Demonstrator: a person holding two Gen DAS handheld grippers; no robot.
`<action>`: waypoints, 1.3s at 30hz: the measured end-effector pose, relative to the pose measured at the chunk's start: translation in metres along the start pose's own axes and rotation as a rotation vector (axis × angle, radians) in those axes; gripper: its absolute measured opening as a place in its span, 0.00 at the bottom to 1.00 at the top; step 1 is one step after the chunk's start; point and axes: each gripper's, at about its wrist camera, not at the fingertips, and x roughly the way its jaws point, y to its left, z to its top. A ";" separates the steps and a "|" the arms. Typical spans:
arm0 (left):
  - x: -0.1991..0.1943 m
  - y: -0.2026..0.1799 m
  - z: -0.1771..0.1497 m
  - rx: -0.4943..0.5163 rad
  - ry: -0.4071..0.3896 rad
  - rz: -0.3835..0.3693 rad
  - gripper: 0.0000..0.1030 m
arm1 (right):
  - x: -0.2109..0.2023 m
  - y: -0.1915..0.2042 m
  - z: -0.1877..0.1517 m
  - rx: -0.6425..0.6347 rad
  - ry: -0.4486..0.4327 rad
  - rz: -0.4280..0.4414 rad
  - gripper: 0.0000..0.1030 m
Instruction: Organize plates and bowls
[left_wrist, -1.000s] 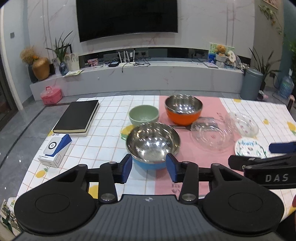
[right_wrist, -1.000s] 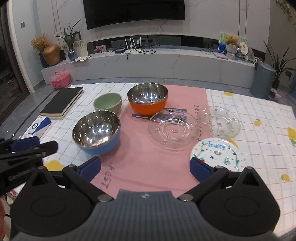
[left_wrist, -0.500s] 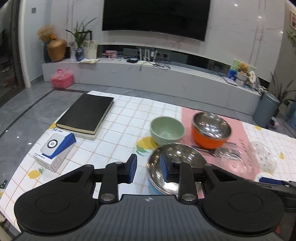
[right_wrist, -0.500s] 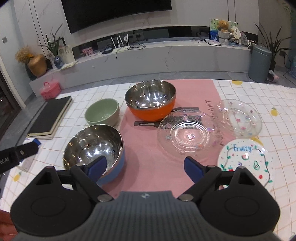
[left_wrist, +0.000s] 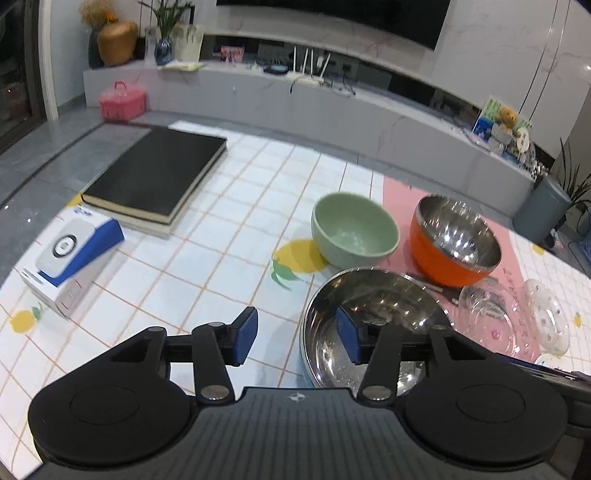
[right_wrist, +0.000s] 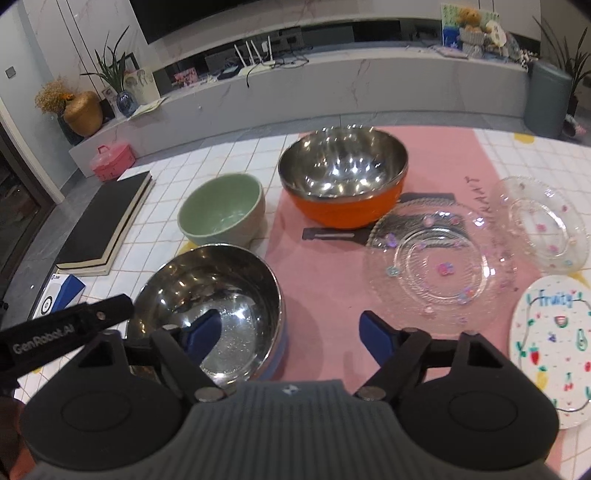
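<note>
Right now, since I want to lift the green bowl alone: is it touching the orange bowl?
Apart. The right wrist view shows a strip of tablecloth between the green bowl and the orange bowl.

A home living room: a large wall-mounted television (left_wrist: 332, 22) hangs above a long low marble media console (right_wrist: 332, 85) carrying potted plants (right_wrist: 114, 74), a golden vase (left_wrist: 117, 42) and a Wi-Fi router (right_wrist: 255, 55), behind a table with a lemon-print checked tablecloth (left_wrist: 221, 236).
</note>
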 end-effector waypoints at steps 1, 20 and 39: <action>0.004 0.000 -0.001 0.000 0.011 -0.001 0.56 | 0.003 0.000 0.000 0.001 0.005 0.003 0.76; 0.028 -0.007 -0.009 -0.025 0.121 -0.009 0.10 | 0.030 0.003 -0.009 0.030 0.114 0.077 0.22; -0.049 -0.016 -0.025 0.015 0.051 -0.051 0.10 | -0.046 0.000 -0.025 0.033 0.106 0.100 0.20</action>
